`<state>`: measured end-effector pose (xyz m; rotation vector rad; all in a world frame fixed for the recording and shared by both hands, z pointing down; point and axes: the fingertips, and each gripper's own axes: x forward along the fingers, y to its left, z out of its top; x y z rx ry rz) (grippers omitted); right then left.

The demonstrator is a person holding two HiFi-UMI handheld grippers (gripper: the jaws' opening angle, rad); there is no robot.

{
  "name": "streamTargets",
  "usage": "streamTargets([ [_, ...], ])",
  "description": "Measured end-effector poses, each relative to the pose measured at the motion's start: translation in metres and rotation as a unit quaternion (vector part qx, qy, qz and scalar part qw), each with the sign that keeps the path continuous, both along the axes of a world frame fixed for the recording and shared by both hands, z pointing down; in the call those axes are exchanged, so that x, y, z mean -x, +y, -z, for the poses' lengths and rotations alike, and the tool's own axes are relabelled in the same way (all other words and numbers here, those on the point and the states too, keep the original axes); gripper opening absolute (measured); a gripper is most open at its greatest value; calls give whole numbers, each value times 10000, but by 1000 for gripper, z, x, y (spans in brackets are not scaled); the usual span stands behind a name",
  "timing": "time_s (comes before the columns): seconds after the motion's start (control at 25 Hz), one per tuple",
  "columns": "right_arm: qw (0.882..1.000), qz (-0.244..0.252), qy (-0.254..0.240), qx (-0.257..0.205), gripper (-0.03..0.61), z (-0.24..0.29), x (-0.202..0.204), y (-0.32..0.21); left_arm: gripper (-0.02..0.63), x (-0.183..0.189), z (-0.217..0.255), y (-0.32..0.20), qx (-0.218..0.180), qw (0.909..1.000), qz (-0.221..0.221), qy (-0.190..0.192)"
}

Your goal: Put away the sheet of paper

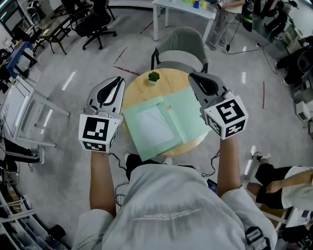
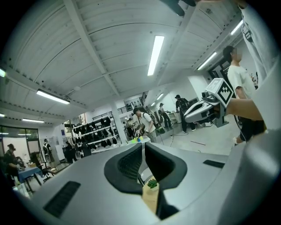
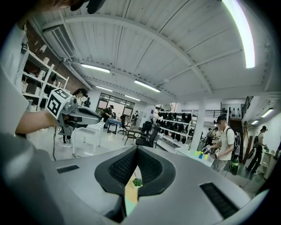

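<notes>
A white sheet of paper lies on an open pale green folder on a round wooden table. My left gripper hangs in the air over the table's left edge. It points level and its jaws are shut on nothing. My right gripper hovers over the table's right edge, also shut and empty. Neither gripper touches the paper or the folder. Between the jaws of the left gripper and the right gripper only a strip of table and a small potted plant show.
The potted plant stands at the table's far edge. A grey chair sits behind the table and a white table farther back. A white rack stands at the left. A seated person is at the lower right.
</notes>
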<state>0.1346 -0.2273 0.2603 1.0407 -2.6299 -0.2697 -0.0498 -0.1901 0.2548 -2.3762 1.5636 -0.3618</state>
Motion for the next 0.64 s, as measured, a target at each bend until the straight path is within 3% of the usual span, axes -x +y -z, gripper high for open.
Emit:
streamTargets([
  [0.64,9998,5,54,175,28,-19,-2,-2,37,1,-18,1,228,9997,40,121],
])
